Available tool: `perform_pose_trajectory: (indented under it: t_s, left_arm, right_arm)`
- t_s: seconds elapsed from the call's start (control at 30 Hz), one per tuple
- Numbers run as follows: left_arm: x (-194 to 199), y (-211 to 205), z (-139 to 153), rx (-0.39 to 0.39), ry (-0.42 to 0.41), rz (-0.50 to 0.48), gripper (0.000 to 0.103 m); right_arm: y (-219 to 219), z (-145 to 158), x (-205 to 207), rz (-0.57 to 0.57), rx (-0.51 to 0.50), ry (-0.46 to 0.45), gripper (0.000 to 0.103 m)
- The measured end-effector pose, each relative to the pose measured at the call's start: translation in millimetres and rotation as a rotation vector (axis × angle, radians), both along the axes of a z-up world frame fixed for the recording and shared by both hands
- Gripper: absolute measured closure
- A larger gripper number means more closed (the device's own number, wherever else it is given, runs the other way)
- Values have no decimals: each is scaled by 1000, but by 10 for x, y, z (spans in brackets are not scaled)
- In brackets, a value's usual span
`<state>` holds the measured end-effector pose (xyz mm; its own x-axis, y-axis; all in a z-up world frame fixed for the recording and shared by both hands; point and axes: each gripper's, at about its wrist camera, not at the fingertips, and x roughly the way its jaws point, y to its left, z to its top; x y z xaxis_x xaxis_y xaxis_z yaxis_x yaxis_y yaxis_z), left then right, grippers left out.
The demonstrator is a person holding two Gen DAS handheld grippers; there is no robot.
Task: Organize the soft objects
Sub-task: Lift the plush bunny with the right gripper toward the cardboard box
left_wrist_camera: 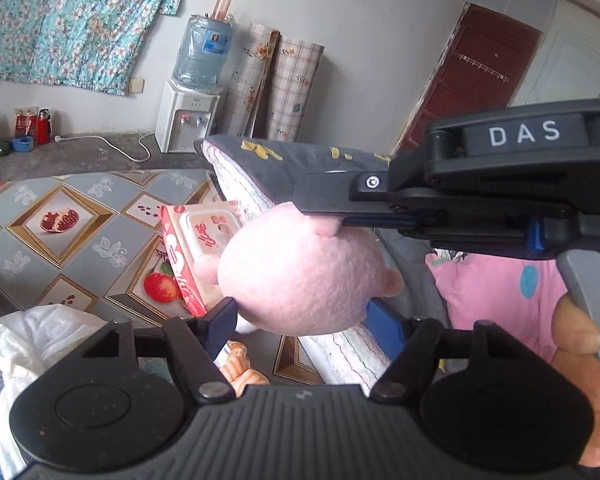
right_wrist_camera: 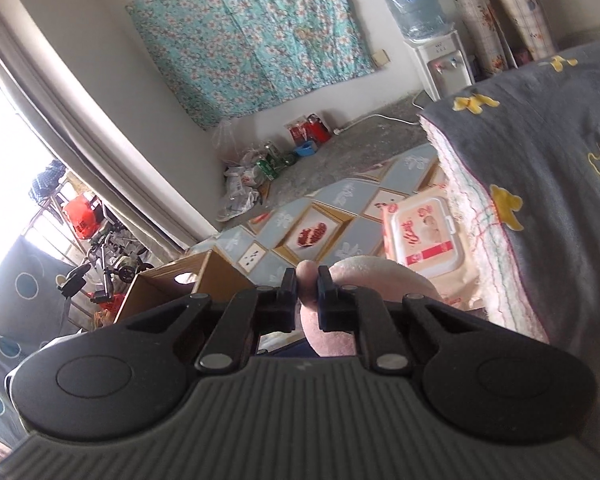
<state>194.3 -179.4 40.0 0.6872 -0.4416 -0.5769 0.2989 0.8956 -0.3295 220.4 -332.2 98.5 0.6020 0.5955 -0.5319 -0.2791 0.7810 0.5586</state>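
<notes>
Pink plush toy (left_wrist_camera: 300,276) clamped between left gripper (left_wrist_camera: 300,320) fingers, right gripper (right_wrist_camera: 307,280) pinching its nub, both angled downward.

place: home room | cues: water dispenser (left_wrist_camera: 186,118); floral cloth (right_wrist_camera: 252,36) on wall

Right gripper (right_wrist_camera: 307,280): jaws pinched on a small nub of the pink plush toy (right_wrist_camera: 374,276)
Grey blanket (right_wrist_camera: 548,184): folded, at right
Wipes pack (right_wrist_camera: 424,236): beside blanket
Cardboard box (right_wrist_camera: 204,276): left, open
</notes>
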Motion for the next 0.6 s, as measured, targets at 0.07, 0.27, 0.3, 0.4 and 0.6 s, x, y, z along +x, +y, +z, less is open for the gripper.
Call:
perform_pose_trajectory:
  t_s: [0.07, 0.27, 0.3, 0.4, 0.6]
  left_arm:
    - [-153, 140, 145, -7, -30, 23, 30]
    - [-610, 619, 502, 7, -100, 120, 30]
    - [-680, 703, 545, 7, -110, 139, 30]
    - [-880, 972, 644, -2, -130, 200, 30]
    - [-1192, 1512, 736, -2, -146, 325, 30]
  right_arm:
    - [135, 185, -146, 26, 7, -32, 95]
    - [642, 633, -490, 133, 40, -97, 95]
    - [742, 689, -535, 153, 45, -104, 95]
    - [1055, 835, -663, 213, 64, -116, 95]
    - [1762, 1013, -851, 333, 83, -113, 95]
